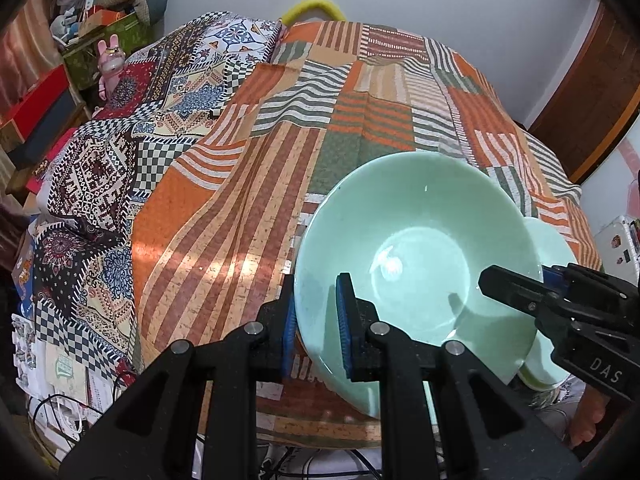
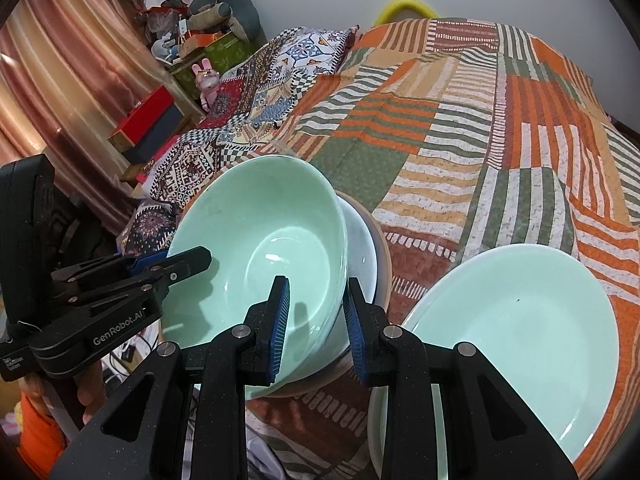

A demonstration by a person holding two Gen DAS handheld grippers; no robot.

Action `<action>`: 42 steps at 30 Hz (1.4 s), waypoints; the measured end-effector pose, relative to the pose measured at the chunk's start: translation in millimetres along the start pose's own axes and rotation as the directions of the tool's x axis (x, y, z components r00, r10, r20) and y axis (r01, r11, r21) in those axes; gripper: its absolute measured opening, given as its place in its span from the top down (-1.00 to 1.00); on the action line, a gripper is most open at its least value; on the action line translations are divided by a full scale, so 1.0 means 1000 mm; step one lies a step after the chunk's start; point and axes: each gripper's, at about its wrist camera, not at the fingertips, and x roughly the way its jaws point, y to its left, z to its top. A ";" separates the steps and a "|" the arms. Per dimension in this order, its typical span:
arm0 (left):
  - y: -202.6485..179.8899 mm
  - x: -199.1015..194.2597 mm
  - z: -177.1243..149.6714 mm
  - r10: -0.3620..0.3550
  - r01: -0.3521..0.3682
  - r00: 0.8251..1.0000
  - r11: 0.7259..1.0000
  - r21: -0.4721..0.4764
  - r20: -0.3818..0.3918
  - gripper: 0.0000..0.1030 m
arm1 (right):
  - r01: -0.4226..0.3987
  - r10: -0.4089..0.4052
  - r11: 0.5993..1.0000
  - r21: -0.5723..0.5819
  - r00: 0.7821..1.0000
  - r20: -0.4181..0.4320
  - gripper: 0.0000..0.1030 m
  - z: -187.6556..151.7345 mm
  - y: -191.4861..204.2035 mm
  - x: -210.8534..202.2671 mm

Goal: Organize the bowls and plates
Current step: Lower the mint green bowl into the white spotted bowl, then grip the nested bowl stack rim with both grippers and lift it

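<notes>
Left wrist view: left claw (image 1: pixel 316 326) pinches the near-left rim of the green bowl (image 1: pixel 416 264), lower right of frame, above the striped bedspread (image 1: pixel 248 216). Right wrist view: right claw (image 2: pixel 316 326) clamps the bowl's (image 2: pixel 260 248) other rim, over nested dishes; green plate (image 2: pixel 520 328) lower right. Judged step: two-handed lowering onto the stack; next calls for a level set-down, then letting go.

Green bowl (image 1: pixel 420 240): glossy, smooth glazed ceramic. Bedspread (image 1: pixel 320 120): matt woven cloth. Hand-held gripper pads (image 2: pixel 280 328): ribbed blue rubber.
</notes>
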 end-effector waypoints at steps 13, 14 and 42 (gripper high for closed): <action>-0.011 0.006 0.000 0.093 -0.095 0.995 0.993 0.075 0.032 0.67 | 0.004 -0.004 1.000 -0.012 1.000 -0.006 0.48 0.001 -0.003 0.008; -0.012 0.006 0.001 0.099 -0.101 0.995 0.992 0.080 0.035 0.67 | 0.005 -0.005 1.000 -0.015 1.000 -0.005 0.47 0.001 -0.003 0.008; -0.011 -0.039 0.004 -0.008 0.002 0.992 0.999 0.043 0.124 0.24 | 0.031 -0.029 0.999 -0.022 0.996 0.090 0.21 0.007 -0.009 -0.020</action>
